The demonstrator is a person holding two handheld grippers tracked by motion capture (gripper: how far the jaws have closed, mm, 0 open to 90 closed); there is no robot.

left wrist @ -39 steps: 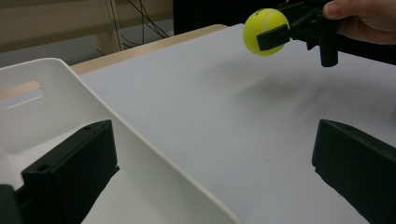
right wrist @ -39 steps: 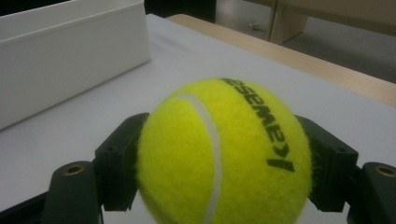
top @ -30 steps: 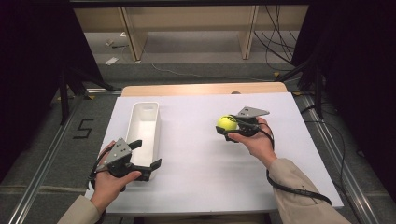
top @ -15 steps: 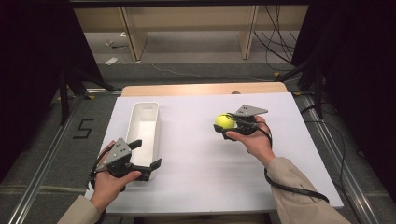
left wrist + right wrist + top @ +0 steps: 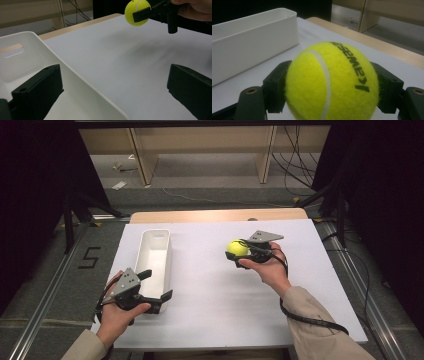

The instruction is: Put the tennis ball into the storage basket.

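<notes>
Right gripper [image 5: 239, 254]: fingers clamped on ball [image 5: 237, 248], above tabletop [image 5: 210, 290] | Left gripper [image 5: 155, 285]: fingers spread wide, straddling bin [image 5: 154, 251] wall

In the right gripper view the ball [image 5: 329, 82] is cut off by the bottom edge and hides the bin's [image 5: 249, 40] right end. In the left gripper view, the bin [image 5: 75, 85] runs off the lower left, one jaw covering part of its wall.

a fuzzy yellow-green felt tennis ball [image 5: 237, 248] with a white seam and black lettering sits clamped between my black jaws, lifted off the white tabletop, right of centre in the high view, top centre-right in the left gripper view [image 5: 137, 12].
</notes>
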